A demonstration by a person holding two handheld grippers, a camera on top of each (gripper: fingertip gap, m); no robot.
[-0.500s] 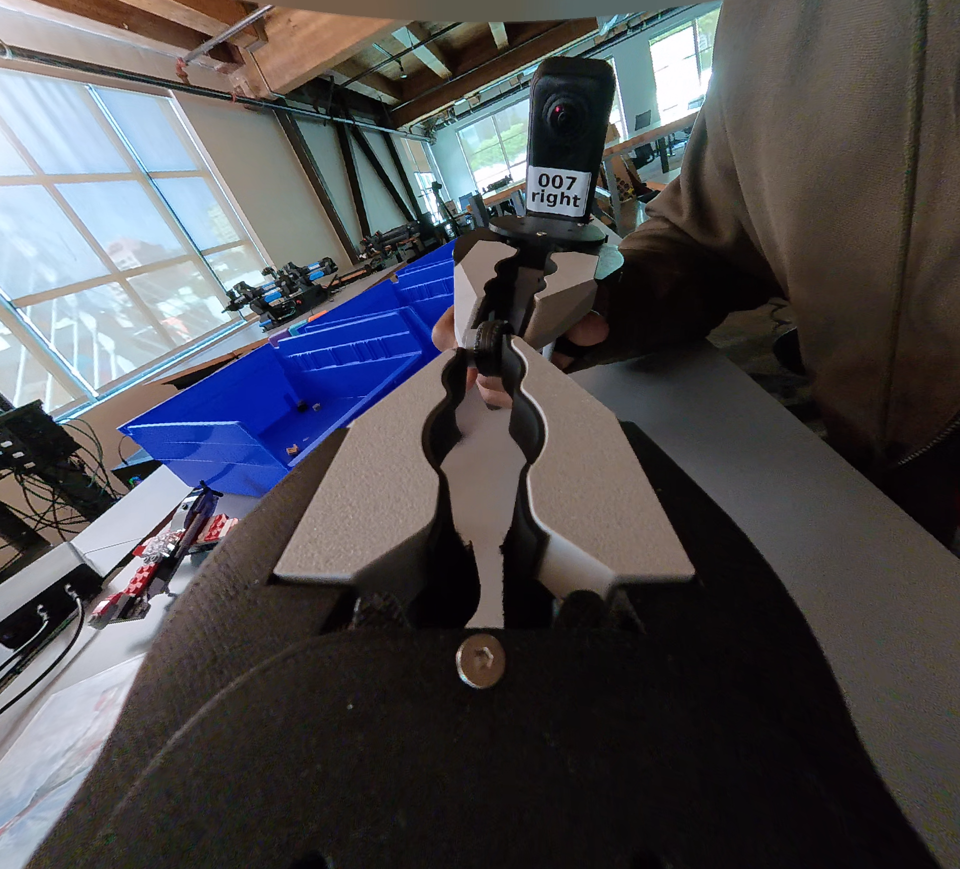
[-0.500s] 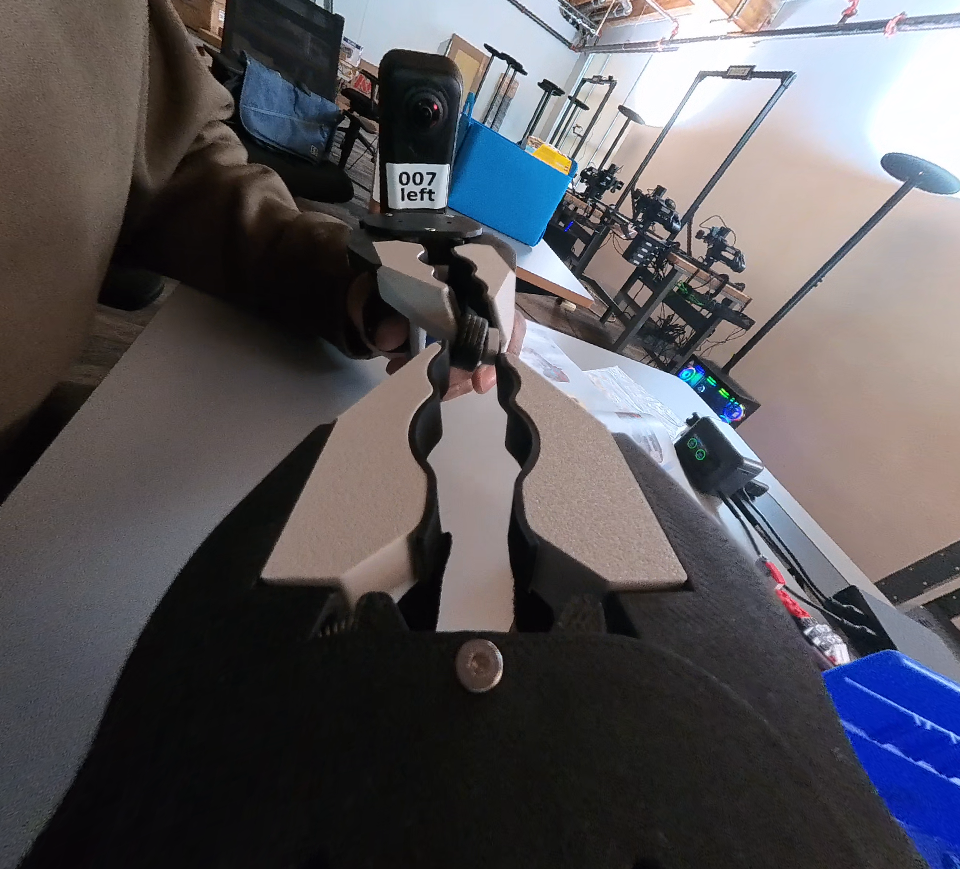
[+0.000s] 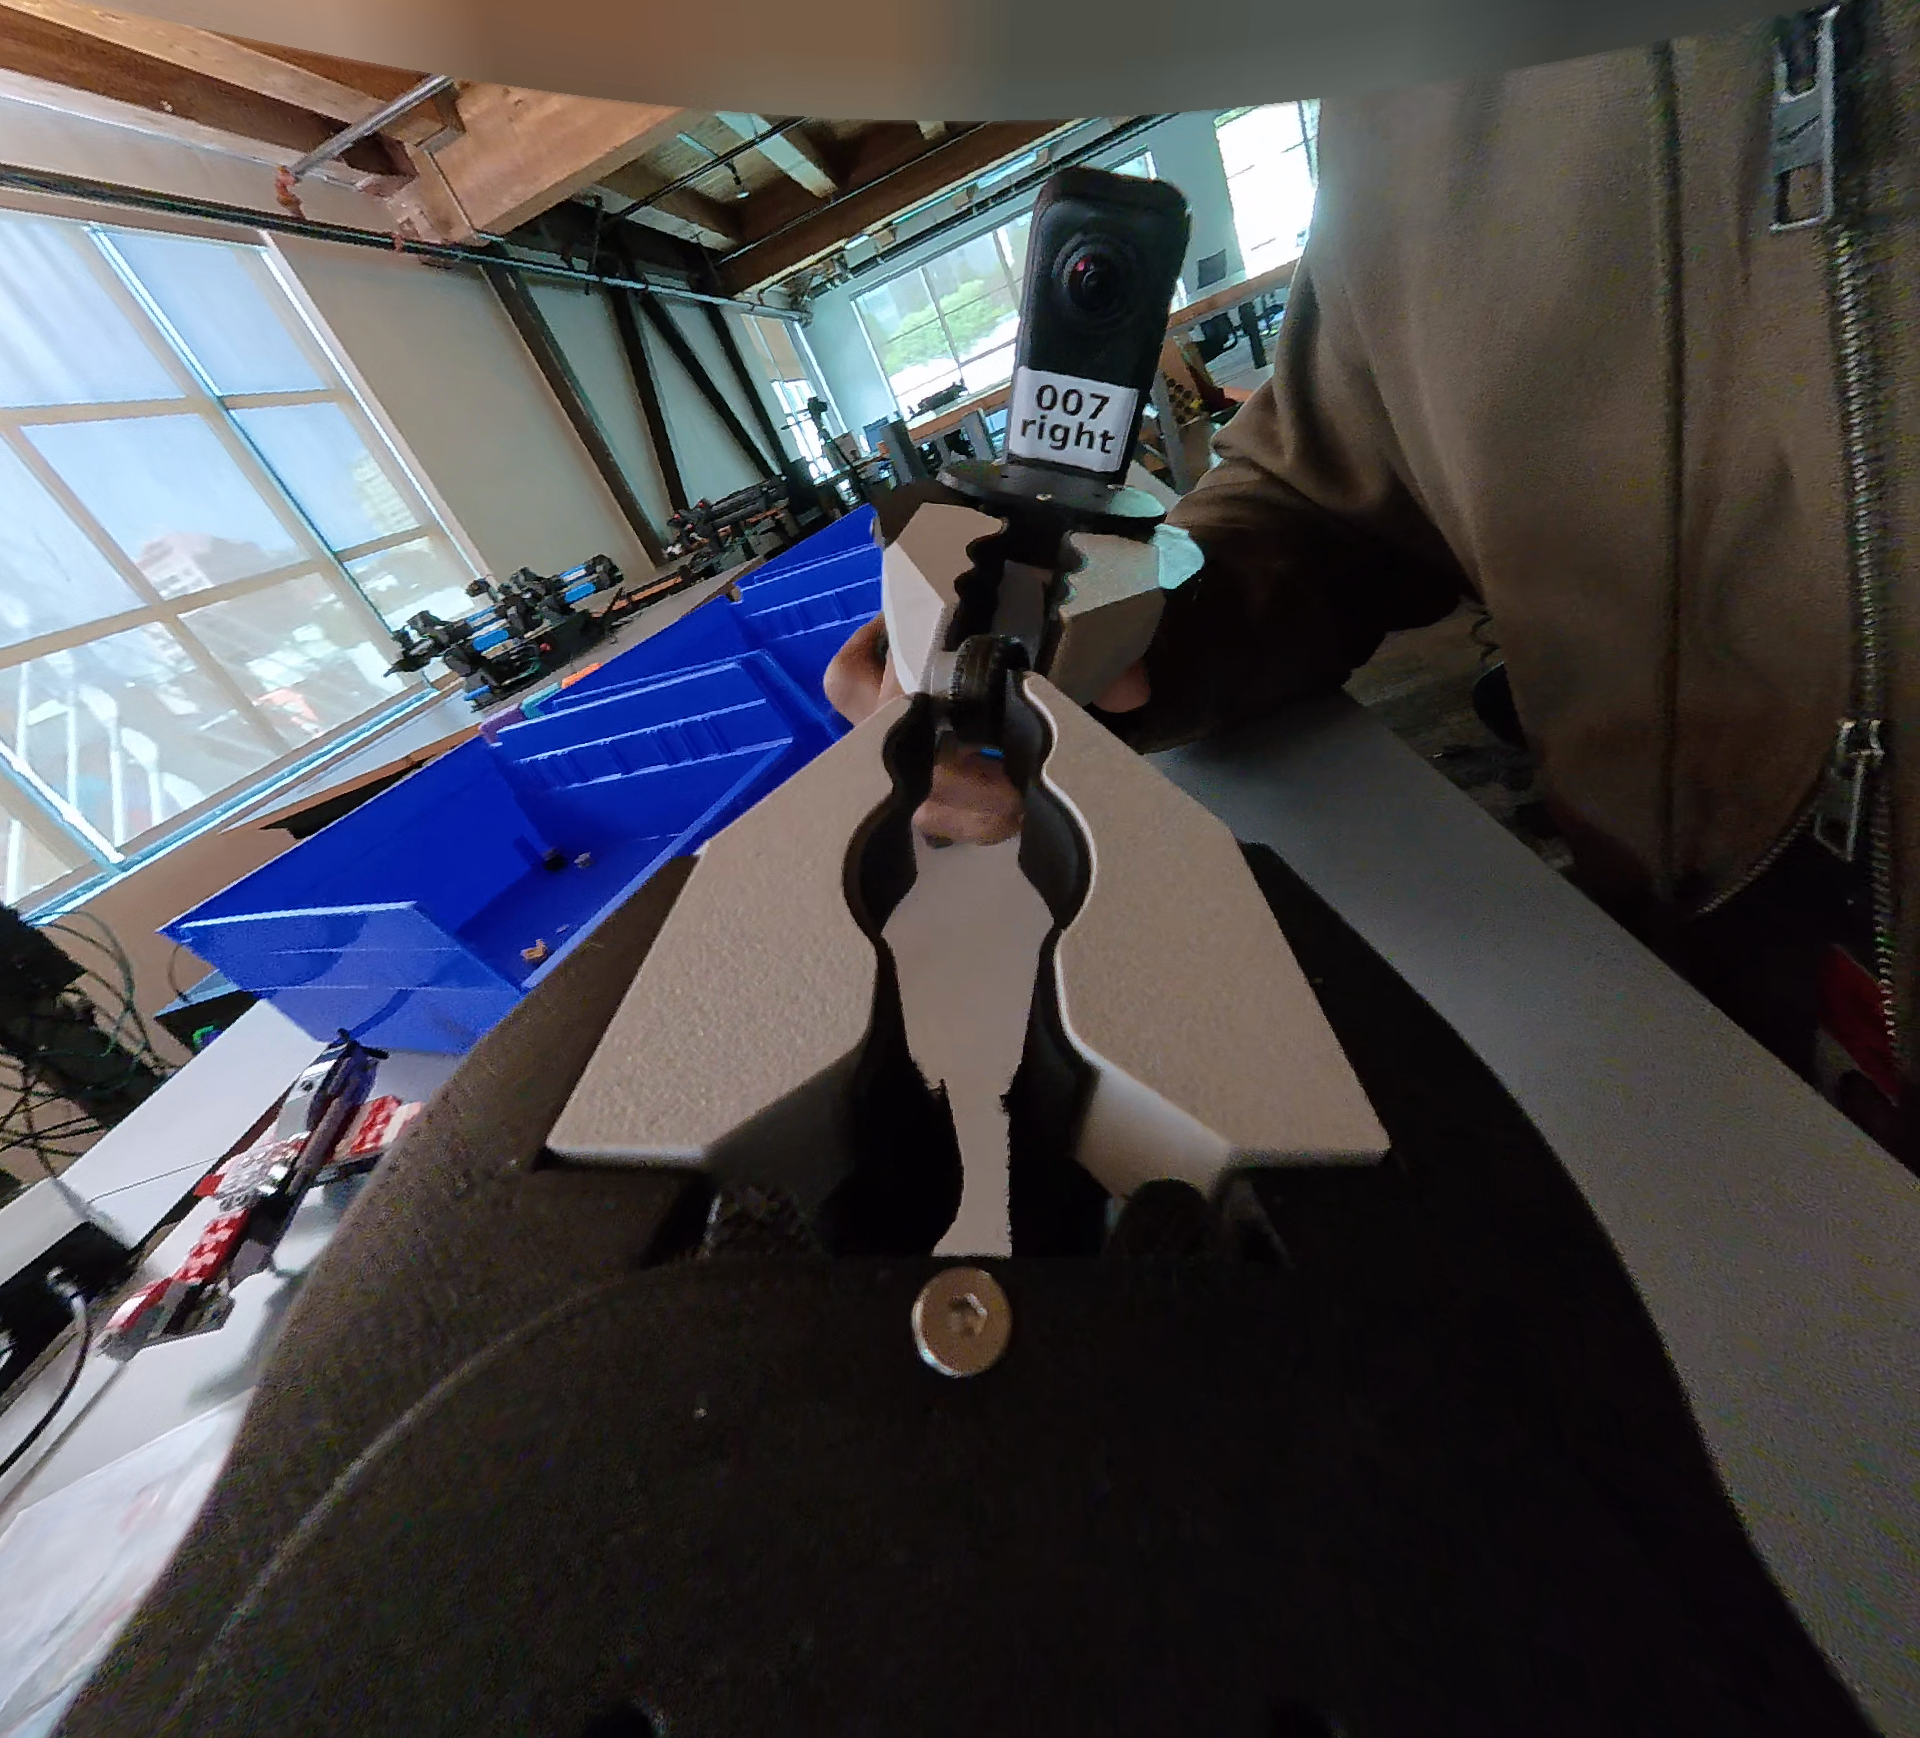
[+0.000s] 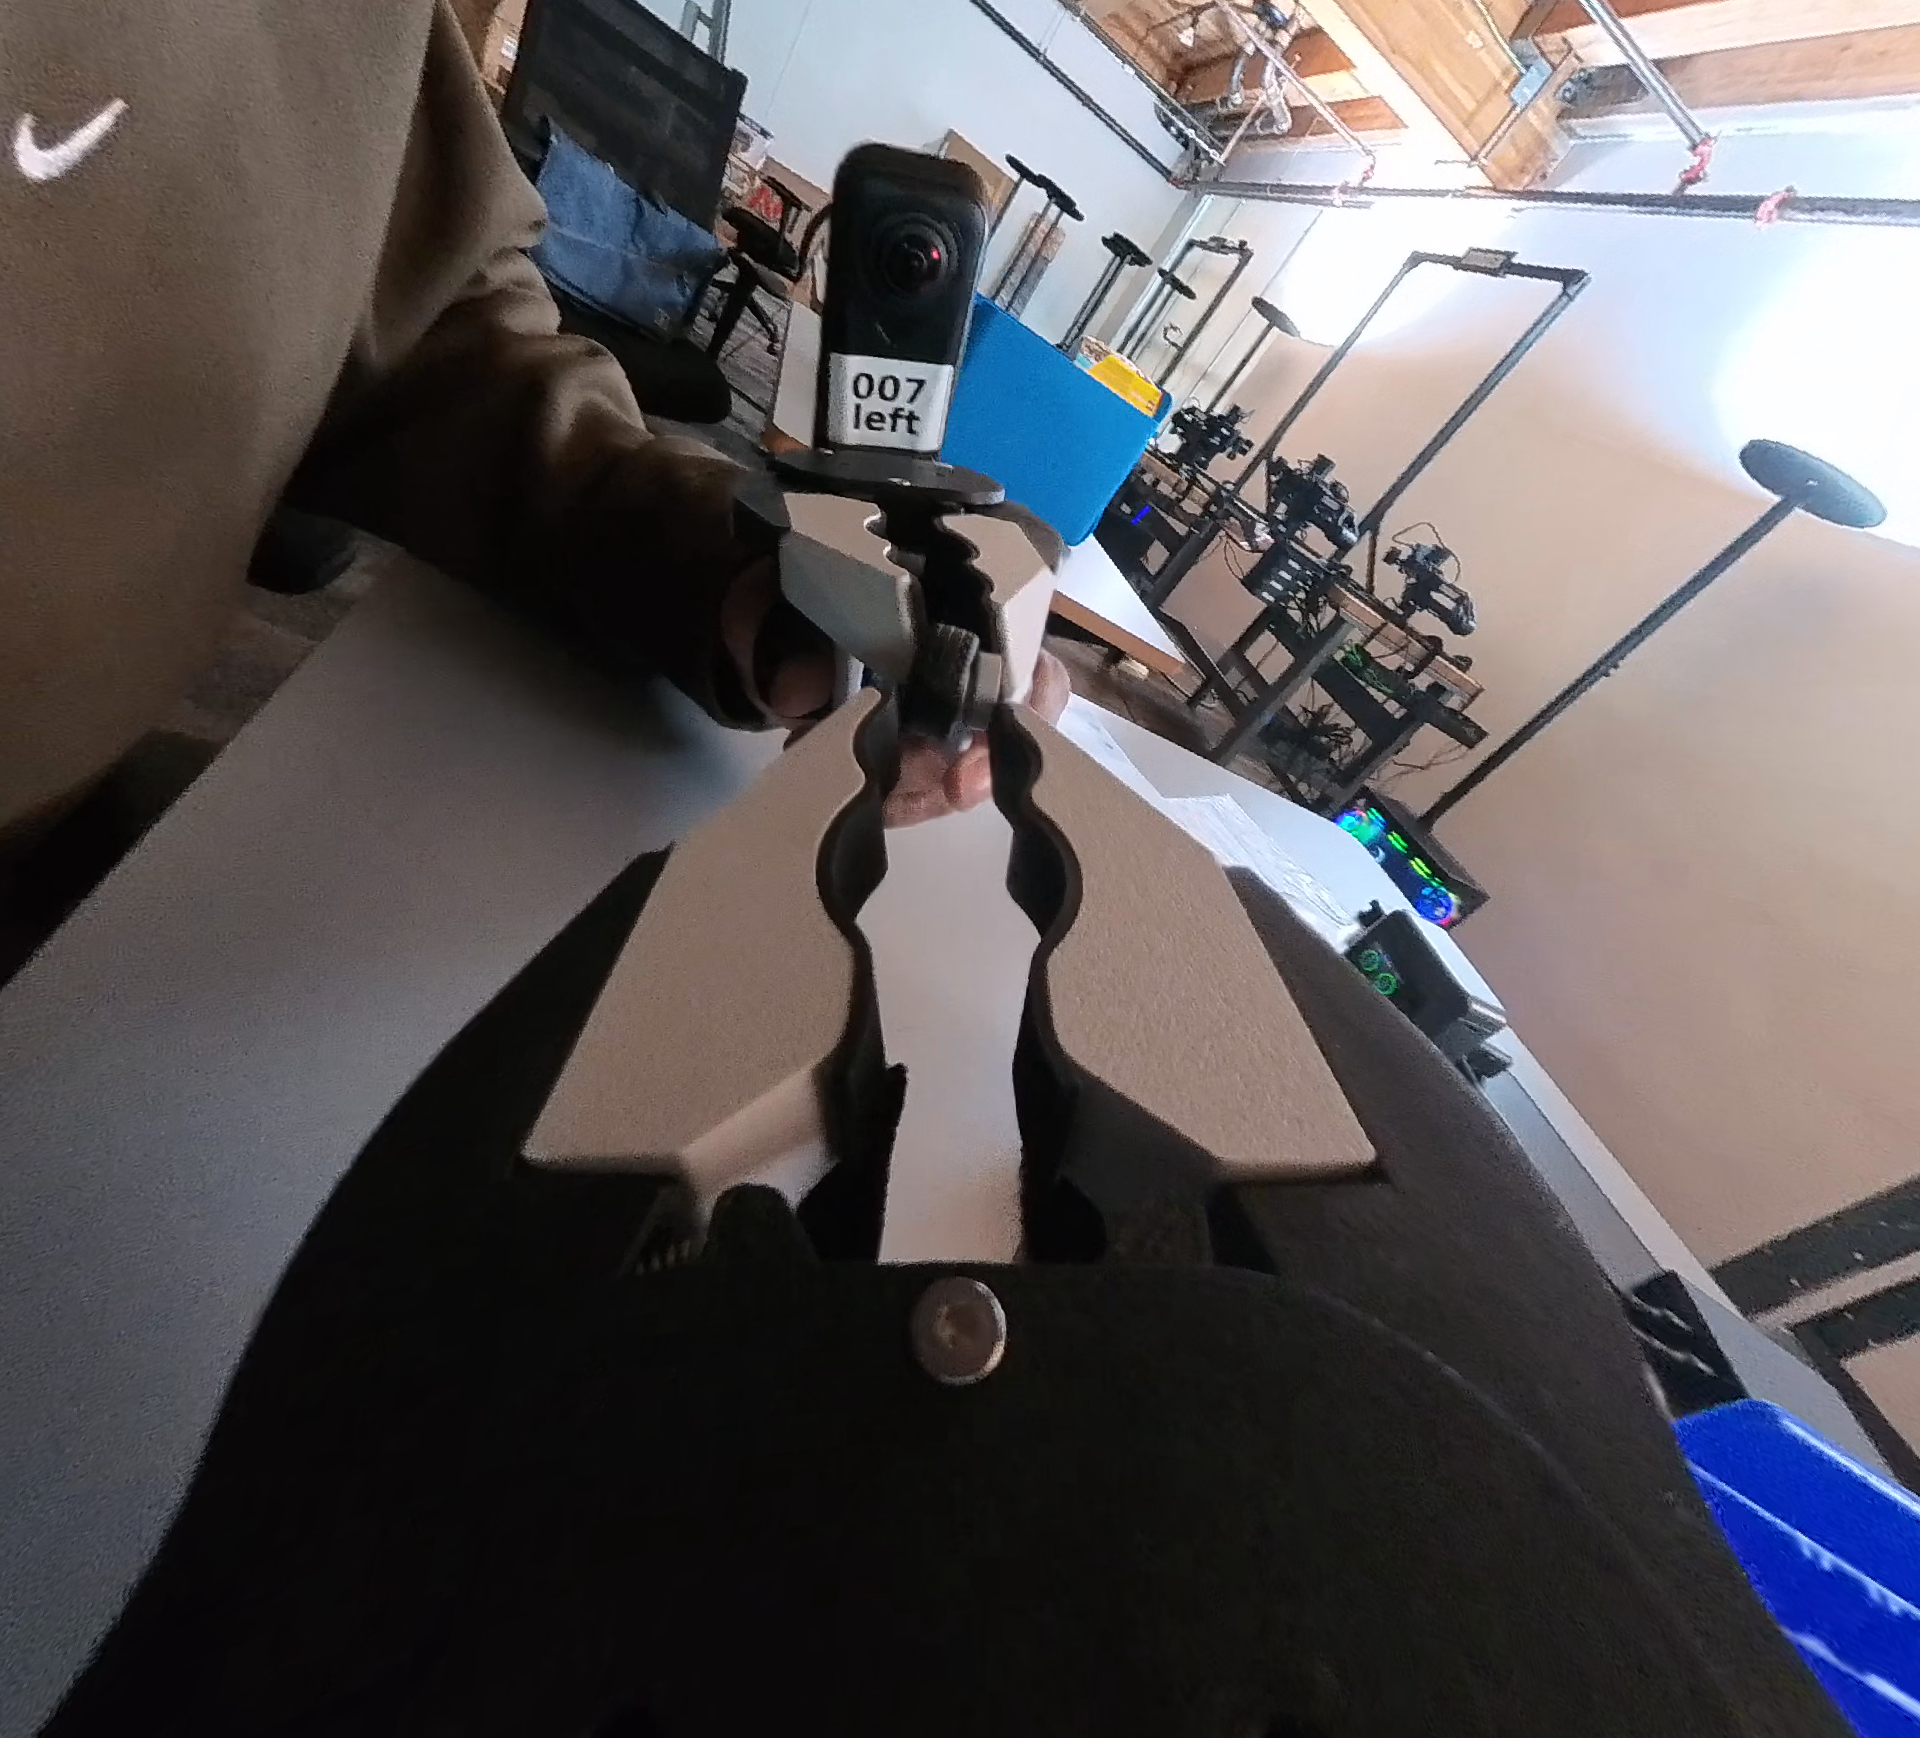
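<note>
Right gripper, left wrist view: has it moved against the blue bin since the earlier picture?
No. The right gripper still overlaps the blue bin's far corner at the same spot, tips at the small black part.

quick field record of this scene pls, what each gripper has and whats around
left gripper: tips closed on a small black knurled part
right gripper: tips closed on the same black knurled part, which has a grey hex piece on one side
pose: the two grippers face each other, tip to tip, above the grey table
nearby: blue bins
person: brown jacket
</note>
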